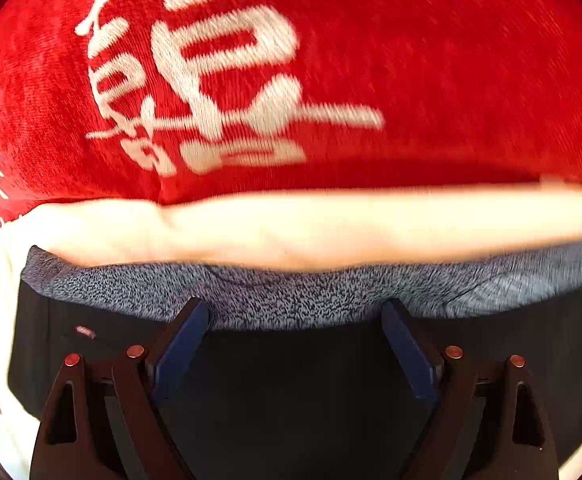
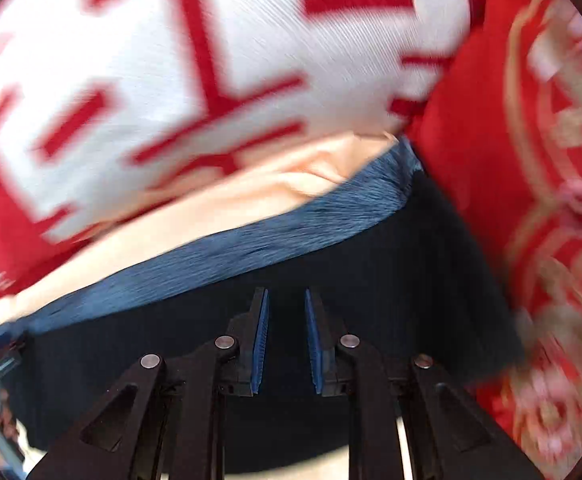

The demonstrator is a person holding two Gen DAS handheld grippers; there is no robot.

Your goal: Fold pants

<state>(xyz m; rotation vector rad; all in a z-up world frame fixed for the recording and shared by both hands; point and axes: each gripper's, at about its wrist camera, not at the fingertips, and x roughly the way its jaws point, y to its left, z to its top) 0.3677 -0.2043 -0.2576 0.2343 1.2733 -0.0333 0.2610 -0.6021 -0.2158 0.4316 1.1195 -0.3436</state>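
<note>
The pants (image 1: 299,364) are black with a grey marled waistband (image 1: 291,292) and lie flat under both grippers. My left gripper (image 1: 295,312) is open, with its blue-padded fingers (image 1: 183,344) wide apart over the black cloth just short of the waistband. In the right wrist view the pants (image 2: 411,264) show black with a blue-grey band (image 2: 251,236). My right gripper (image 2: 286,300) is open a narrow way, with its tips above the black cloth and nothing between them. The right view is blurred.
A cream sheet (image 1: 291,224) lies under the pants. A red pillow with white characters (image 1: 251,80) stands beyond the waistband. In the right view a white and red pillow (image 2: 171,80) and a red patterned cushion (image 2: 531,160) crowd the far and right sides.
</note>
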